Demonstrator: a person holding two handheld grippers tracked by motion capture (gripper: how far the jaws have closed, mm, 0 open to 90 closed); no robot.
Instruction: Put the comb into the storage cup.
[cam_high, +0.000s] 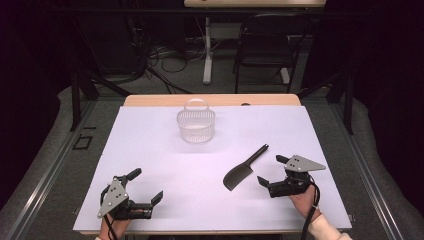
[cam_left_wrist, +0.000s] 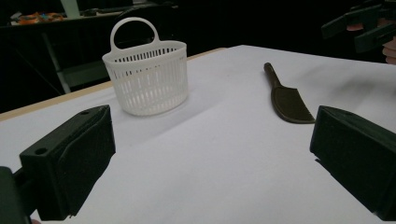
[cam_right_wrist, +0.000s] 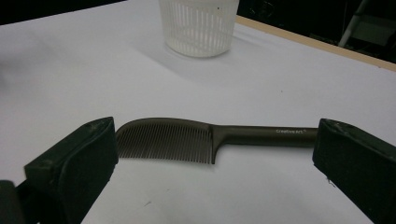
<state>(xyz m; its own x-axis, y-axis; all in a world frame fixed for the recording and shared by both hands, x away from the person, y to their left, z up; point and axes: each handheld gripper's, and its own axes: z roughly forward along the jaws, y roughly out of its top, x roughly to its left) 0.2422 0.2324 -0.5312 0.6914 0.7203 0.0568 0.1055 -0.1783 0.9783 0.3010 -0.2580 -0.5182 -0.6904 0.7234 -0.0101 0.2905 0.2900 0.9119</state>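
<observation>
A dark comb (cam_high: 244, 169) with a long handle lies flat on the white table (cam_high: 150, 150), right of centre. My right gripper (cam_high: 272, 171) is open just right of it, its jaws spread wide. Seen from the right gripper view, the comb (cam_right_wrist: 196, 139) lies crosswise just beyond the jaws and is untouched. A white slatted basket (cam_high: 196, 123) with a hoop handle stands upright at the table's back centre. At the front left my left gripper (cam_high: 146, 185) is open with nothing between its jaws. From the left gripper view, the basket (cam_left_wrist: 148, 77) and comb (cam_left_wrist: 287, 99) lie ahead.
The table's wooden back edge (cam_high: 210, 100) runs behind the basket. Beyond it stand a black chair (cam_high: 265, 47) and a white desk leg (cam_high: 207, 50) among floor cables. Bare white surface spreads between the grippers and the basket.
</observation>
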